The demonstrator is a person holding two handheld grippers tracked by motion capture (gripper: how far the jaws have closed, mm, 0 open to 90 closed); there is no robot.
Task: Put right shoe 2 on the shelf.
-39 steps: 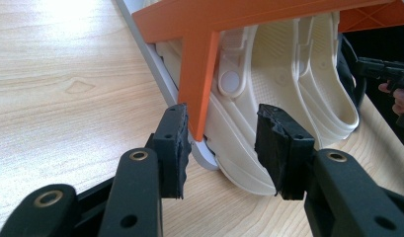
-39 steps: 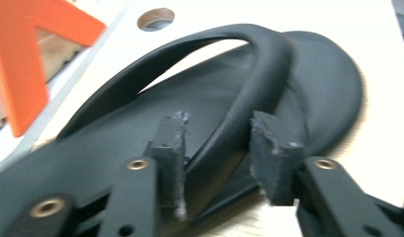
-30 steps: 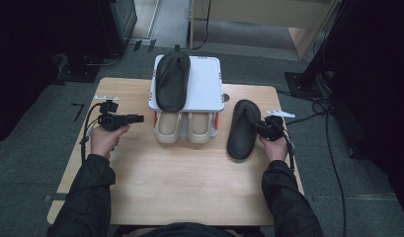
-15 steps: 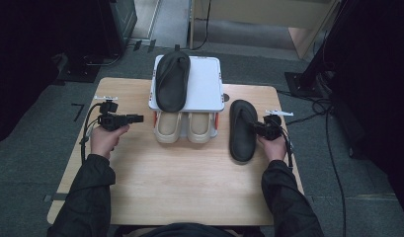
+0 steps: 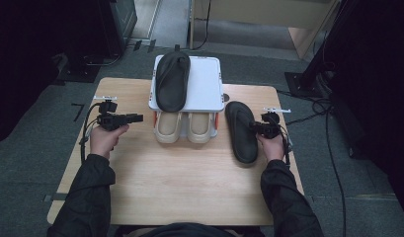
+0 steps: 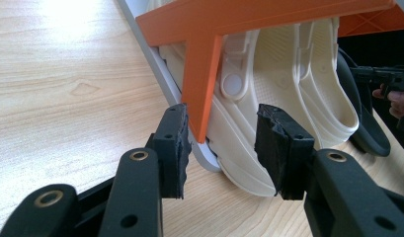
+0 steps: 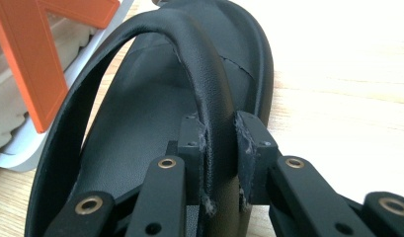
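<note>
Closing in on the arched strap of the black leather slide sandal [image 7: 155, 98], which lies on the pale wooden table [image 5: 180, 177] right of the white two-tier shoe rack [image 5: 209, 84], the right gripper [image 7: 220, 129] pinches it, while the left gripper [image 6: 220, 143] hangs parted

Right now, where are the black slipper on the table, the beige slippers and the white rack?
black slipper [image 5: 241, 131]: high view, on its footbed.
beige slippers [image 5: 183, 129]: high view, on the left one's toe.
white rack [image 5: 205, 84]: high view, on its bare top shelf.

no readable text (nor any labels)
</note>
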